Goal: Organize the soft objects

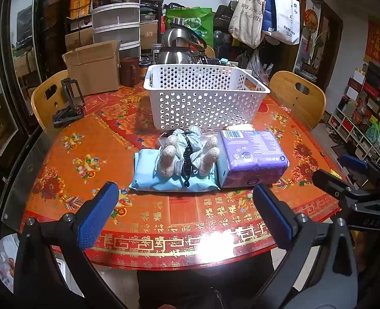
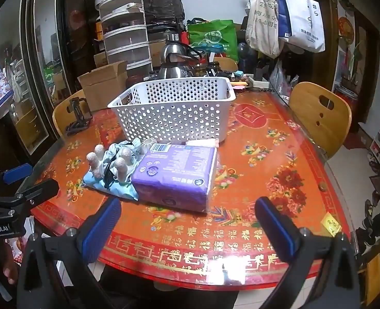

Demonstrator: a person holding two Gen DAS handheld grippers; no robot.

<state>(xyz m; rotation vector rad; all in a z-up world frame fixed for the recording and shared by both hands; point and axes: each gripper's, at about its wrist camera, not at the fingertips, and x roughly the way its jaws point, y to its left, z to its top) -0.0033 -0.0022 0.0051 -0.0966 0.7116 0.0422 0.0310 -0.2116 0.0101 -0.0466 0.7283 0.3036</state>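
A white perforated basket [image 1: 205, 100] [image 2: 171, 113] stands mid-table. In front of it lie a light blue wipes pack [image 1: 148, 177] [image 2: 120, 190], a plush toy with beige legs [image 1: 187, 152] [image 2: 115, 162] lying on that pack, and a purple tissue pack [image 1: 251, 159] [image 2: 177, 175] to the right. A small white packet [image 2: 202, 142] lies behind the purple pack. My left gripper [image 1: 184, 216] is open and empty, hovering over the table's near edge in front of the blue pack. My right gripper [image 2: 190, 224] is open and empty, near the purple pack's front.
The round table [image 1: 74, 154] has a red patterned cover under glass. Wooden chairs [image 1: 48, 100] [image 2: 321, 116] stand on both sides. A cardboard box [image 1: 94, 67], steel kettle [image 1: 179, 49] and a black stand [image 1: 70, 103] sit behind and left of the basket.
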